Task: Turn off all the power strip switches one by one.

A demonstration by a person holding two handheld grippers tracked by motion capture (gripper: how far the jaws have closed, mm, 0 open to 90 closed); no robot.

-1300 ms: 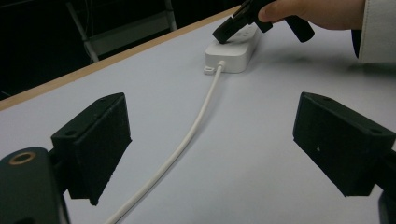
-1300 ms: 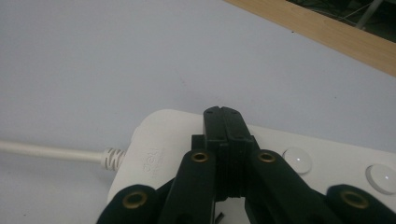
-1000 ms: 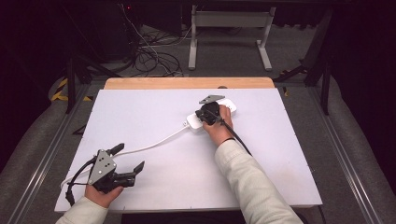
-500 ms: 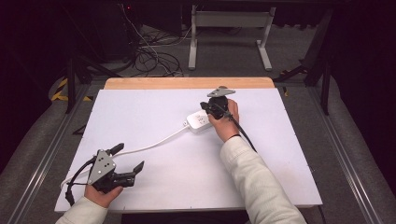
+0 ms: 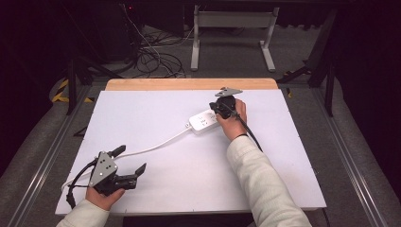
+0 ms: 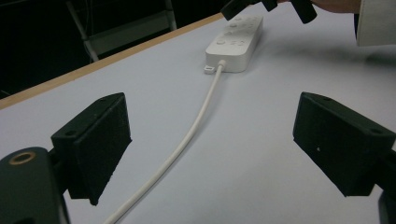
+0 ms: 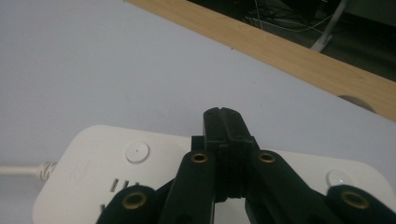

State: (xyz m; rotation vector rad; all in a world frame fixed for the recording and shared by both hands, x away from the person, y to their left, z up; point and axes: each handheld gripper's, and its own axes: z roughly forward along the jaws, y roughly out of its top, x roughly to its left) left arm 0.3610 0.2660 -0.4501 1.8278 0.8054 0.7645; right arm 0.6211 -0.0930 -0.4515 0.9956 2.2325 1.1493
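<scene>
Under the right gripper (image 7: 223, 122): power strip (image 5: 204, 121), jaws closed empty, tip poised to press its button | left gripper (image 5: 128, 163): wide open, empty, parked beside cord (image 6: 187, 142) on desk (image 5: 156, 109)

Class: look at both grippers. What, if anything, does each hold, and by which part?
Nothing is held. The right gripper is shut with nothing between its jaws, above the white plastic power strip. The left gripper is open, straddling the white cord.

Left tool (image 5: 126, 166), right tool (image 7: 223, 122): blk bodies, brass screws, grey 3-cornered plates, blk cables. Person wore white long sleeves (image 5: 262, 184).
</scene>
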